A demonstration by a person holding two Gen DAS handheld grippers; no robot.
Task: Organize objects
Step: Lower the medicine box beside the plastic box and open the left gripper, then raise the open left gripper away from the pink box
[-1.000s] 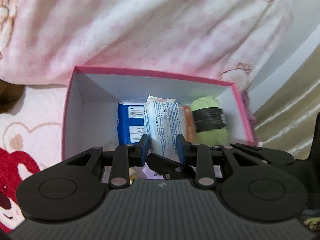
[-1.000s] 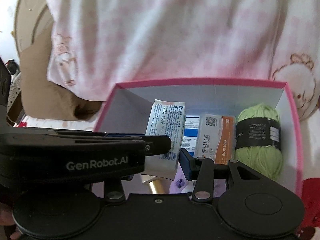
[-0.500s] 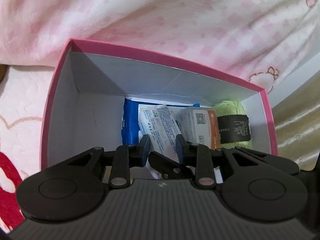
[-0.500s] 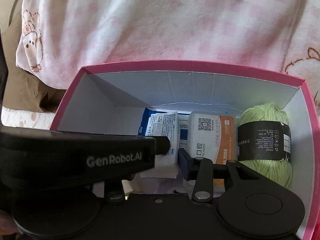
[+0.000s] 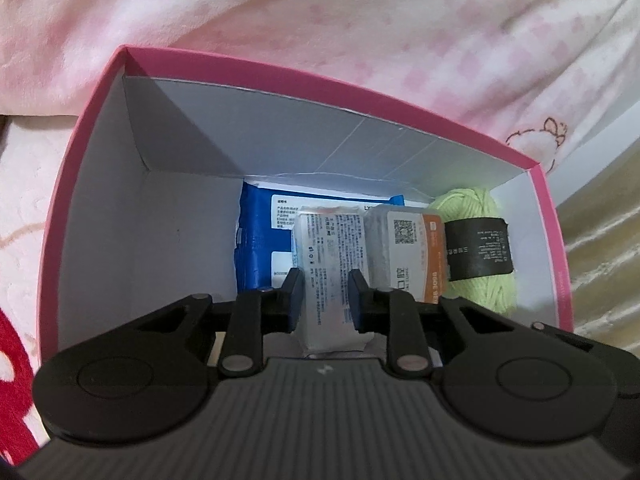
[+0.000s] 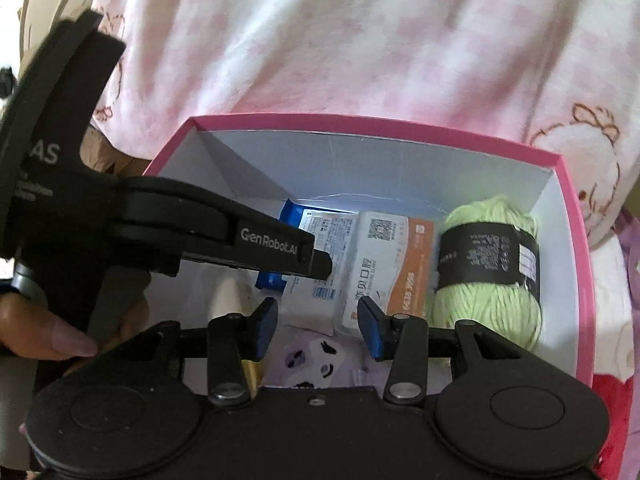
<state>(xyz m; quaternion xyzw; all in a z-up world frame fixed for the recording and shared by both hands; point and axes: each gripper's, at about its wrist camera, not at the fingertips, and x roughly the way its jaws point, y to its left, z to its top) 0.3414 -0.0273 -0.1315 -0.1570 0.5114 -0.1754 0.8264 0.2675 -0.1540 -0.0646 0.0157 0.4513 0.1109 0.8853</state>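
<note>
A pink box (image 5: 320, 80) with white walls stands open below me. My left gripper (image 5: 325, 296) reaches down into it and is shut on a white packet (image 5: 332, 248) printed with blue text. That packet sits between a blue pack (image 5: 256, 240) and an orange-and-white pack (image 5: 404, 248). A green yarn ball (image 5: 468, 204) with a black band fills the right end. In the right wrist view the left gripper (image 6: 320, 264) comes in from the left over the box (image 6: 360, 136). My right gripper (image 6: 318, 328) hovers at the near side, jaws opening, pressing on nothing.
A purple item with black face marks (image 6: 316, 356) lies in the box's near part, under the right gripper. A person's hand (image 6: 48, 340) holds the left gripper's handle. A pink-and-white blanket (image 5: 360, 12) lies behind the box. Bare white floor shows in the box's left half (image 5: 180, 240).
The left gripper has sunk into the box with the white packet, which now sits low among the other packs. The right gripper's view has drawn back a little from the box.
</note>
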